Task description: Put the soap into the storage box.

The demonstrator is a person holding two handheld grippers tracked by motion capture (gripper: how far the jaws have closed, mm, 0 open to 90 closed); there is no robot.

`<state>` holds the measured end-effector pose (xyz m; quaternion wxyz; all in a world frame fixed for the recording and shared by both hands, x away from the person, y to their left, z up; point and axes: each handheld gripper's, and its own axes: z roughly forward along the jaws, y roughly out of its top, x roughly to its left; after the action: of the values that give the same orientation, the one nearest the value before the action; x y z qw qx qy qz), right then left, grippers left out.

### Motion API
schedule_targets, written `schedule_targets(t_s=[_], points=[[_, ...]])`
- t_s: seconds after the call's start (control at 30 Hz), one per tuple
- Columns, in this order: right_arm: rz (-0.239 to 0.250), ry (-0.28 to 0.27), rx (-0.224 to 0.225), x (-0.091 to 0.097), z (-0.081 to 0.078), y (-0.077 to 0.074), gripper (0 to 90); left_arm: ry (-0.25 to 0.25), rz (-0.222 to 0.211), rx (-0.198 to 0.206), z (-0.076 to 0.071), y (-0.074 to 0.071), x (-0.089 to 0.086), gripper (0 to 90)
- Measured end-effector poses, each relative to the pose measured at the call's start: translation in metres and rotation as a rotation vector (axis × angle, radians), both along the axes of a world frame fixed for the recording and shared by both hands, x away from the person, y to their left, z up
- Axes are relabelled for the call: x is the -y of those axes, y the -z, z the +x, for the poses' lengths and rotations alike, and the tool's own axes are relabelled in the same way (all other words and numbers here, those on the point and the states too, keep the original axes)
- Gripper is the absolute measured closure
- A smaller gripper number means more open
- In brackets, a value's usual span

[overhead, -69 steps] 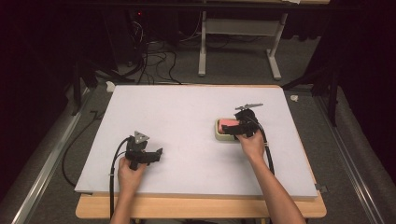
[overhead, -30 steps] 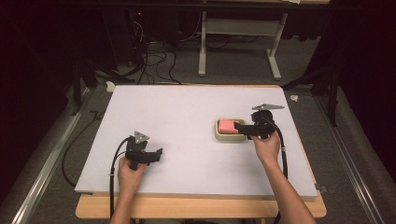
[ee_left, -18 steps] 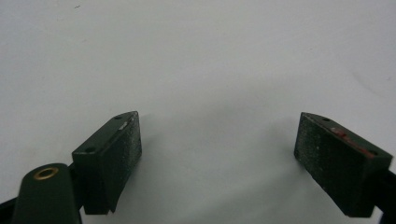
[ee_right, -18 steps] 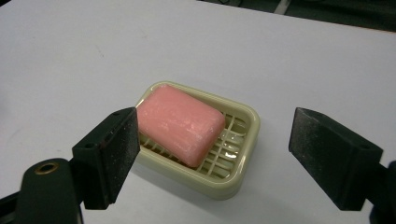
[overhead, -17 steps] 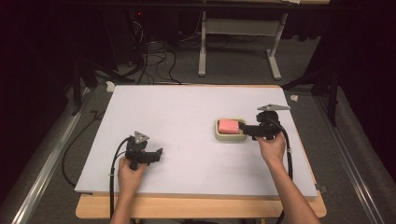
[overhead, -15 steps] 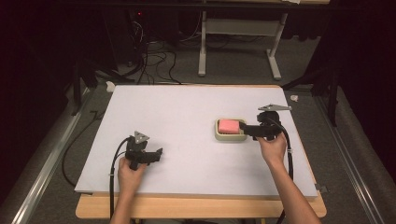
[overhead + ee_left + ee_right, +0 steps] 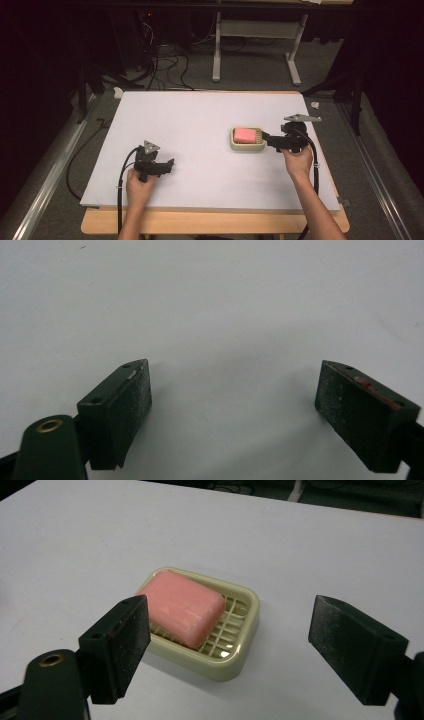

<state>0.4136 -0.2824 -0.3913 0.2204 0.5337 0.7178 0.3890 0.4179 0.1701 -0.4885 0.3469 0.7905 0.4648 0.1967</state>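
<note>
1. Nearest the person, the left gripper (image 7: pixel 159 168) rests on the near-left part of the white table (image 7: pixel 200 120). Its jaws are spread wide with nothing between them, just bare tabletop in the left gripper view. I'd say it is parked to stay clear of the work.

2. Farther off, right of centre, the right gripper (image 7: pixel 227 647) has its jaws released and wide apart, aimed at the soap dish (image 7: pixel 240 642) from the dish's right side. It is close to the dish without gripping it (a spot for letting go or for coming back in).

3. The pink soap (image 7: pixel 184 606) lies flat in the cream dish, pushed toward its left end, so the ribbed grid shows beside it. The dish sits squarely on the table.

4. Compared with about two seconds ago, the right hand (image 7: pixel 297 162) has drawn back to the right. Then its gripper was over the dish; now it is beside it. The left gripper and the dish haven't shifted.
</note>
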Motion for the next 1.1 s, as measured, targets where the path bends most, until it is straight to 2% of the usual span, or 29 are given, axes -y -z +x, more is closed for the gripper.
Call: schedule_targets(t_s=[0.53, 0.67, 1.1], points=[[0.02, 0.028, 0.026, 0.018, -0.012, -0.004, 17.6, -0.001, 0.001, 0.001, 0.0, 0.0, 0.0, 15.5], [0.013, 0.026, 0.03, 0.022, -0.014, -0.004, 17.7, -0.002, 0.001, 0.002, 0.0, 0.0, 0.0, 15.5], [0.039, 0.039, 0.044, 0.032, -0.027, -0.002, 17.8, -0.001, 0.001, 0.002, 0.0, 0.0, 0.0, 15.5]])
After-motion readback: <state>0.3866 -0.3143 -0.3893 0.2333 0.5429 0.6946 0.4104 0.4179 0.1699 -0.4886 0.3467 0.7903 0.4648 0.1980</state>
